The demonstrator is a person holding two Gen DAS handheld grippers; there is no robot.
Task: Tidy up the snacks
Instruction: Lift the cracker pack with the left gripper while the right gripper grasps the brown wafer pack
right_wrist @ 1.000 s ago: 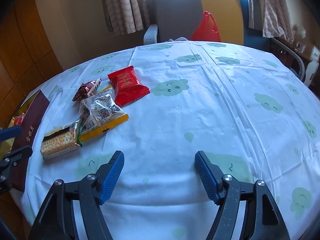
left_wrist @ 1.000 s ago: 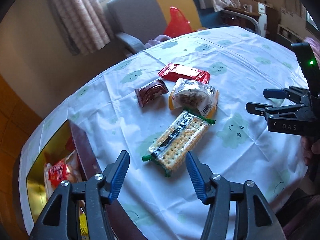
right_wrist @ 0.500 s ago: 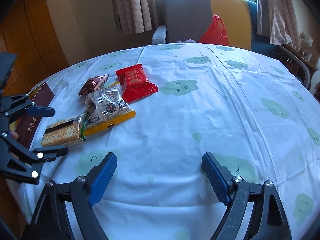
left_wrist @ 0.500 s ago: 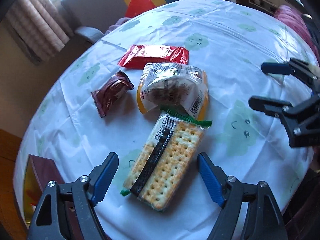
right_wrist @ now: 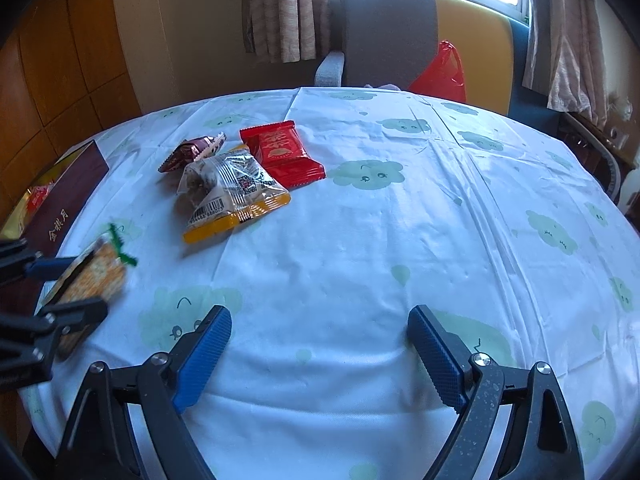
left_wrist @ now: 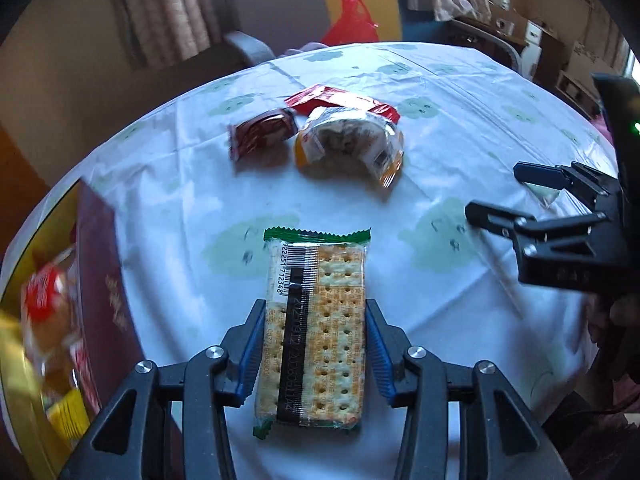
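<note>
Left wrist view: left gripper (left_wrist: 315, 350) is clamping the cracker pack (left_wrist: 316, 328) by its long edges, blue fingers (left_wrist: 252, 354) pressing against both sides after just closing in. Pack is sitting lengthwise between them at the near edge of the tabletop (left_wrist: 460, 128), green crimped end pointing away from the camera. Past it, three more snacks are lying near mid-table: a brown wrapper (left_wrist: 262, 132), a clear bag with orange trim (left_wrist: 350, 142) just beside it, and a red pack (left_wrist: 340, 100) partly tucked behind the bag. At left, a maroon box lid (left_wrist: 106, 300) is standing next to an open gold box (left_wrist: 24, 344) with blurred snack packets inside. Right gripper (right_wrist: 320, 354) is hovering over bare cloth with its fingers spread wide, nothing between them; they have just been opening further. Right wrist view is showing the same cluster at upper left, and the cracker pack at far left edge caught between the left gripper's fingers. A red plastic bag (right_wrist: 440, 70) is resting on the chair (right_wrist: 384, 36) behind the table.
</note>
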